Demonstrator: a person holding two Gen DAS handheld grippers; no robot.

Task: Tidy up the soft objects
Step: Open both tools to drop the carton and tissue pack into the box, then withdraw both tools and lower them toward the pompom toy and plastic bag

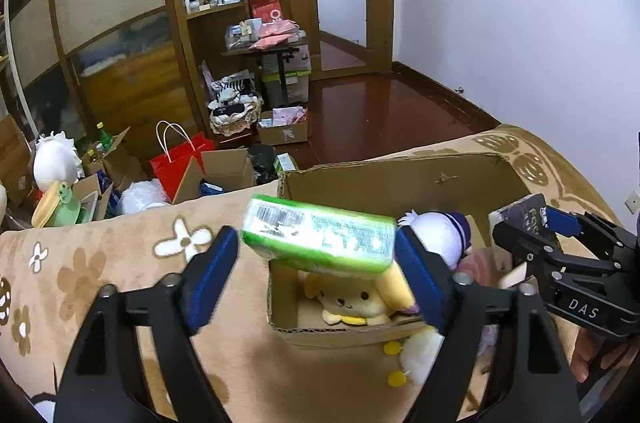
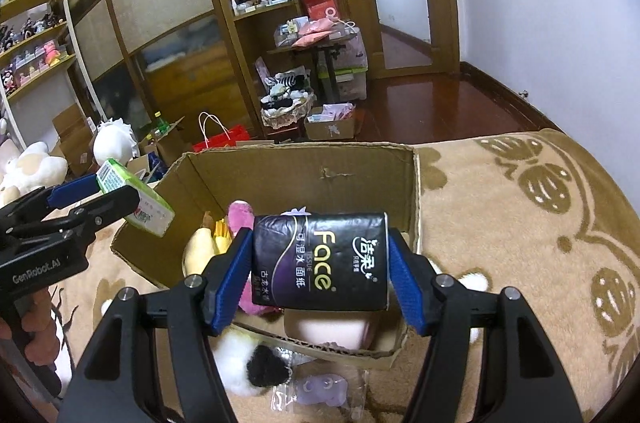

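Left gripper (image 1: 316, 263): I am holding its jaws spread, green plastic-wrapped tissue pack (image 1: 318, 239) lying crosswise between them, touching only the right pad, directly above open brown cardboard box (image 1: 400, 179). Right gripper (image 2: 320, 271): clamping black tissue pack (image 2: 320, 259) over same box.

Green tissue pack (image 1: 318, 239), glossy and blurred, tilted above the near-left corner of the open cardboard box (image 1: 400, 179), between blue pads. Black "Face" tissue pack (image 2: 320, 261) upright over the box's near edge. Inside: yellow plush (image 1: 352, 303), white purple-capped plush (image 1: 436, 233), pink plush (image 2: 240, 213).
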